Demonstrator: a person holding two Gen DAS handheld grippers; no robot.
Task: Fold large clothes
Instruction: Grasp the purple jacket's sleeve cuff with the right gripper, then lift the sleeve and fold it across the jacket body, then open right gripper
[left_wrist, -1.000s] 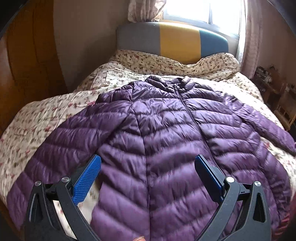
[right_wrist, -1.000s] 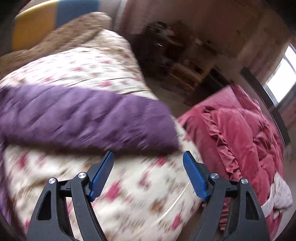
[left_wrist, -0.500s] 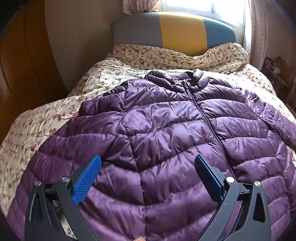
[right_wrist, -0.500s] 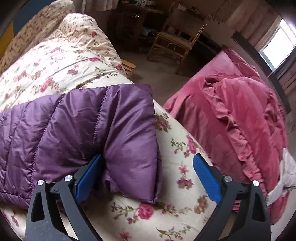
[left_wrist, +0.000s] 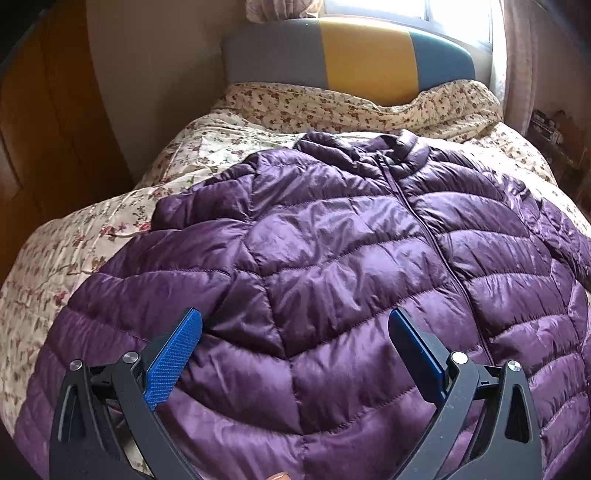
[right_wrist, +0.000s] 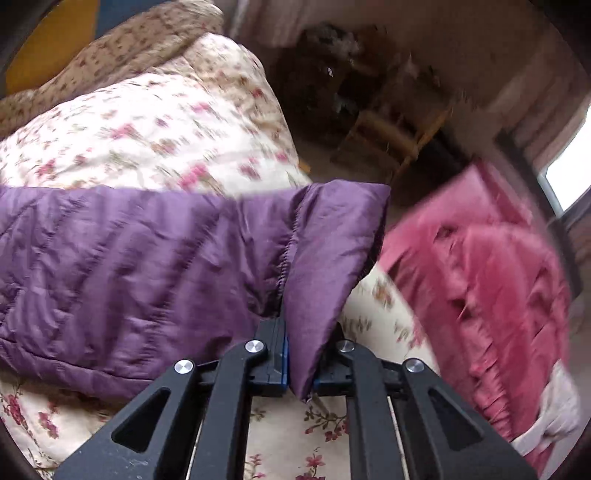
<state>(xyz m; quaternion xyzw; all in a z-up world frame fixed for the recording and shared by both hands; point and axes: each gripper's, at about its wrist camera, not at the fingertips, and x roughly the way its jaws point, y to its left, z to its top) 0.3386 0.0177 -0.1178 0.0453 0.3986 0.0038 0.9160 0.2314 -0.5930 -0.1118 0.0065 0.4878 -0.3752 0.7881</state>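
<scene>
The purple jacket (left_wrist: 332, 277) lies spread front-up on the floral quilt (left_wrist: 74, 258). The left gripper (left_wrist: 295, 350) hovers above it, jaws apart; the right gripper (right_wrist: 300, 363) is clamped on its sleeve cuff (right_wrist: 332, 236).

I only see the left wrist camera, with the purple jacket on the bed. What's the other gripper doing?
Observer: The right gripper is shut on the jacket's sleeve cuff.
Operator: What's past the bed on that side?
Observer: A heap of red bedding.
Operator: Anything else?
Observer: A wooden chair on the floor, blurred.
</scene>
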